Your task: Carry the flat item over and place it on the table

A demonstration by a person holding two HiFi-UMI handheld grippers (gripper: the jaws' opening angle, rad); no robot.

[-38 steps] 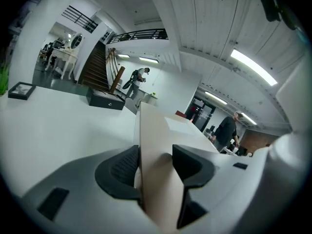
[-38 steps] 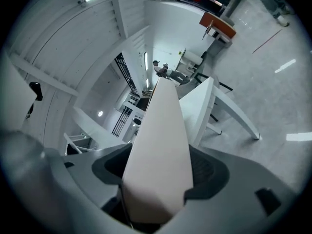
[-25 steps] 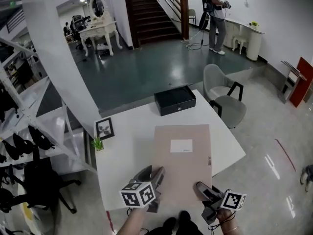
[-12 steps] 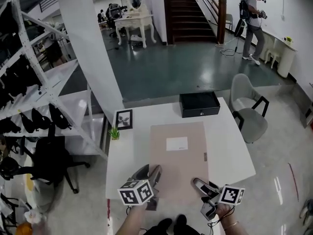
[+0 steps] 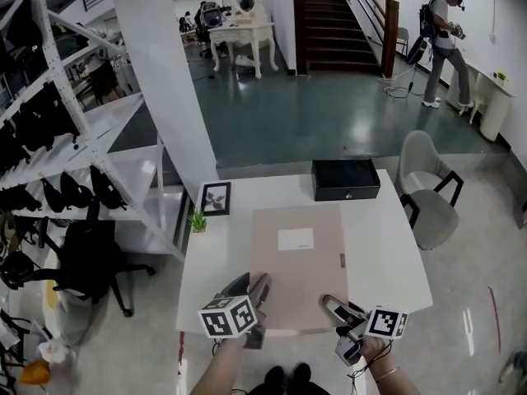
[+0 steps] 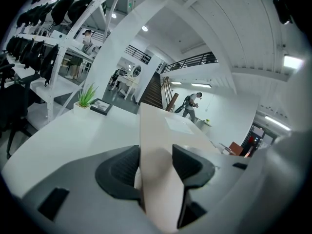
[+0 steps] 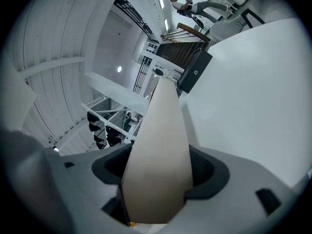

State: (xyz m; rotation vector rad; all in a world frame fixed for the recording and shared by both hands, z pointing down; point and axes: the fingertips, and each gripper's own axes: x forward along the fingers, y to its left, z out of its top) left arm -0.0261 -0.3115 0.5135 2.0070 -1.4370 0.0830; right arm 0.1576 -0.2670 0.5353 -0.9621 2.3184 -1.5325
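Gripping the near left corner of the flat item, the left gripper has its jaws drawn close together. In the left gripper view the beige flat item stands edge-on between the two pads and runs straight ahead from them. The right gripper takes the near right corner. Its jaws stand wider, and in the right gripper view the flat item fills the gap from one pad to the other, so this gripper holds it too.

Ahead of both grippers the flat item stretches out over the white table, with its near edge about level with the table's near edge. Whether its underside rests on the tabletop cannot be told. A white label sits on its top face, well ahead of the grippers and roughly between their two lines.

Beyond the far edge, ahead of the right gripper, a black box stands on the table. Ahead and to the left of the left gripper are a small green plant and a framed picture. A grey chair stands off the table, ahead and to the right of the right gripper.
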